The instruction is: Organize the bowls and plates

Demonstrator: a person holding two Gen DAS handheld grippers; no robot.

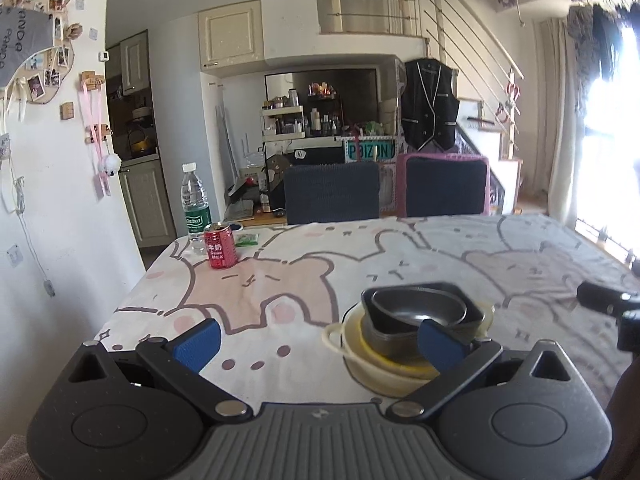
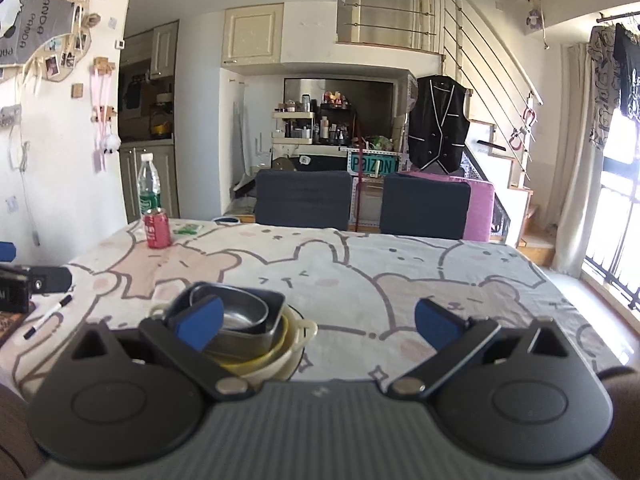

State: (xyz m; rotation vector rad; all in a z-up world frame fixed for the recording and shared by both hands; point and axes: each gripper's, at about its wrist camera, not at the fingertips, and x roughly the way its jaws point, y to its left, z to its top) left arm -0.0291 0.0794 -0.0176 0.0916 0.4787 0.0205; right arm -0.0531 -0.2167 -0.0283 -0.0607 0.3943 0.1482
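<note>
A red can (image 1: pixel 218 246) stands just beside a water bottle (image 1: pixel 195 205) on the cartoon tablecloth (image 1: pixel 304 280).

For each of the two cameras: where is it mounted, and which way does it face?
Left wrist: on the left gripper, facing across the table; fingers open, bowl stack by its right finger.
Right wrist: on the right gripper, facing likewise; fingers open, the stack behind its left finger.
Shared: the stack, red can, water bottle, two chairs.

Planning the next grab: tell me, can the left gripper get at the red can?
Probably yes: the left gripper is open, and only bare tablecloth lies between it and the red can.
</note>
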